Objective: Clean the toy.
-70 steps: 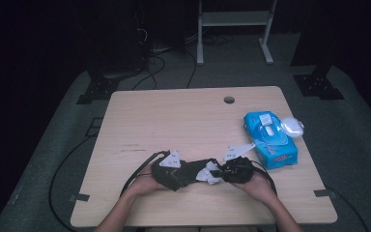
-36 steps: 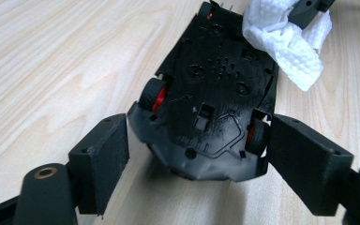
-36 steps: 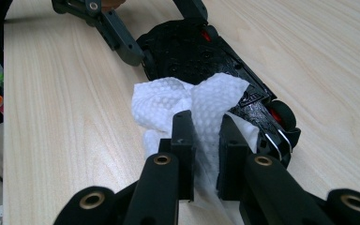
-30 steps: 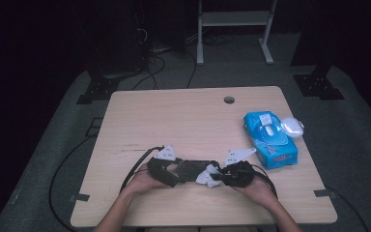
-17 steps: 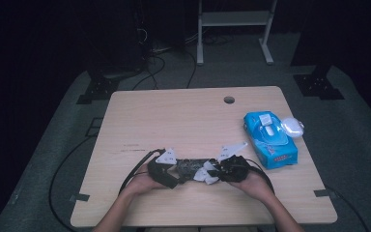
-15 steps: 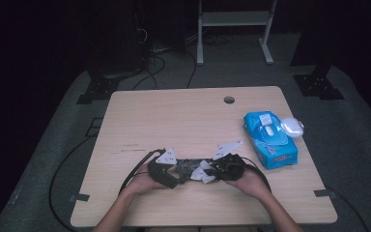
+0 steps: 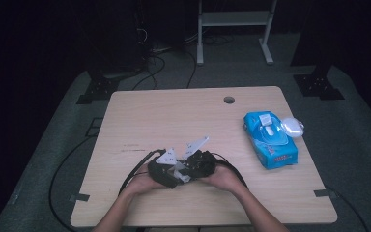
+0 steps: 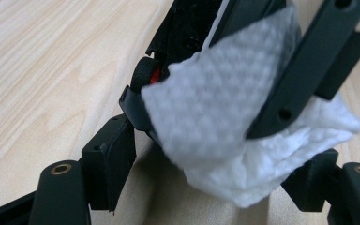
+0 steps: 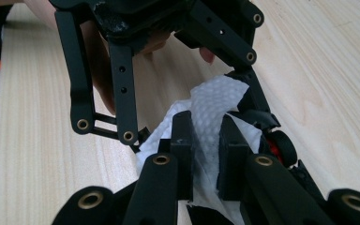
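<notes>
Near the table's front edge, right gripper (image 9: 205,140) clamped on white wipe (image 9: 213,105), left gripper (image 8: 215,176) open, closing around it, hands together.

Dim surroundings, blurred close-up foregrounds.

The high view looked down from 6 o'clock over the pale wooden surface (image 7: 174,111); both tool views sat close, sharing the white embossed wipe (image 8: 215,117).

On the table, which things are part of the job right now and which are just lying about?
In use:
white wipe, pinched by the right gripper
left gripper, jaws apart around the wipe, just been closing

Lying about:
blue wipes pack
small white case beside it
</notes>
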The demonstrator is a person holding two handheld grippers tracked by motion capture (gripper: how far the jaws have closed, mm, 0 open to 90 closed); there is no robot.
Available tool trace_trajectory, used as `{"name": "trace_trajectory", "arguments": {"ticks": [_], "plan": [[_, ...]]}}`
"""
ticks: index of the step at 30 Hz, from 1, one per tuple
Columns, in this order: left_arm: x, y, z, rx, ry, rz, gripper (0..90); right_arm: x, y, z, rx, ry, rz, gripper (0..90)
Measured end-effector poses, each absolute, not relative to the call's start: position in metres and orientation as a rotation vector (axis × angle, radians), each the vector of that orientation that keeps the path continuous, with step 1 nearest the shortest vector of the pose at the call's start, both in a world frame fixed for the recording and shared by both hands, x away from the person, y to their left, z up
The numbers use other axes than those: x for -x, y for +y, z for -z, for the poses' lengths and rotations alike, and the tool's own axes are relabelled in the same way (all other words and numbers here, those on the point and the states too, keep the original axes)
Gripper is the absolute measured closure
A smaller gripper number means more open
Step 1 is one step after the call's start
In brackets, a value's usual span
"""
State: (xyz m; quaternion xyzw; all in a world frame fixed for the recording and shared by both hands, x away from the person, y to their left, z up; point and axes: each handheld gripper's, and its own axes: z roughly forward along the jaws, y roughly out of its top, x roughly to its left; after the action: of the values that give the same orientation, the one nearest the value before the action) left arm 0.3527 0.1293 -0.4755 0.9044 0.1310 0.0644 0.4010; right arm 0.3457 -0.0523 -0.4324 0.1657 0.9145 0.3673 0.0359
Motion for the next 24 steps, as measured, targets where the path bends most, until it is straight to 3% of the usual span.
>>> {"name": "trace_trajectory", "arguments": {"ticks": [13,24], "plan": [[-0.355,0.131,0.475,-2.268,0.349,-0.140,27.3,-0.334,-0.125,0.423,-0.690,2.702,-1.197,79.3],[-0.359,0.136,0.470,-2.209,0.402,-0.054,21.9,-0.320,-0.167,0.444,-0.826,2.655,-1.272,79.2]]}}
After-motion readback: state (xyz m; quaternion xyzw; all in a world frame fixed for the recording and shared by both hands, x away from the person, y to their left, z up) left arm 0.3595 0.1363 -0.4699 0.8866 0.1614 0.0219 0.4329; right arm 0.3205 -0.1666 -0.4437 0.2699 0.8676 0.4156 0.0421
